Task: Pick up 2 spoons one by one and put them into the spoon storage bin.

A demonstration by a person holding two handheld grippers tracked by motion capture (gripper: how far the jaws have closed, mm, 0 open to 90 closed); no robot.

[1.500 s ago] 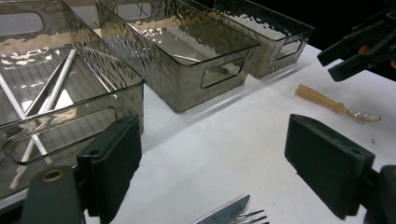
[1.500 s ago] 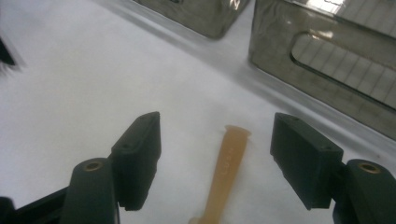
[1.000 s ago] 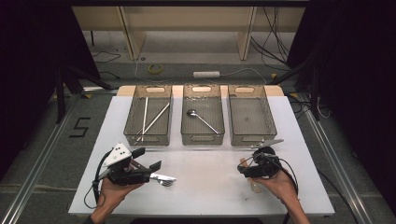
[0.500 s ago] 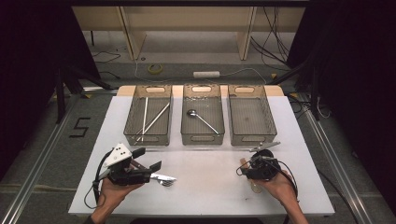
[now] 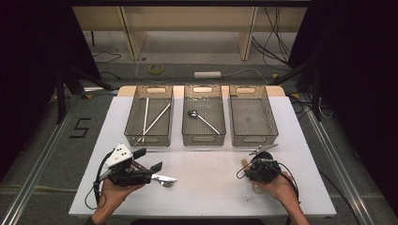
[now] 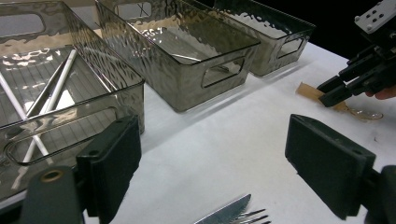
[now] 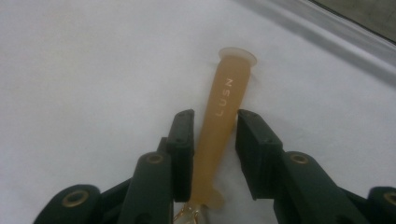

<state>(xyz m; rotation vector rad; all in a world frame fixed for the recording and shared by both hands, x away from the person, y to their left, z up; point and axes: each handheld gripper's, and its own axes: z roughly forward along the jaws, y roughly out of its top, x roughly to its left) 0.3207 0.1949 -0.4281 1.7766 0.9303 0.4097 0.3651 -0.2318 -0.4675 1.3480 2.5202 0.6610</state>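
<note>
The worktop (image 5: 211, 187) has a white, matt, smooth surface. The three bins (image 5: 203, 119) are smoky translucent plastic with a rippled, glossy wall finish and a ribbed floor. The fork (image 6: 233, 215) is polished metal with a bright, reflective sheen. The spoon (image 5: 202, 119) in the middle bin looks like shiny metal. The handle (image 7: 222, 121) between the right hand-held gripper (image 7: 212, 154) jaws is tan, smooth, semi-matt plastic with embossed lettering. The gripper pads (image 6: 327, 163) are black, matt, rubber-like.

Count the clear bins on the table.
3, side by side along the far edge: left bin with sticks, middle bin with a spoon, right bin looking empty. None seems hidden.
</note>
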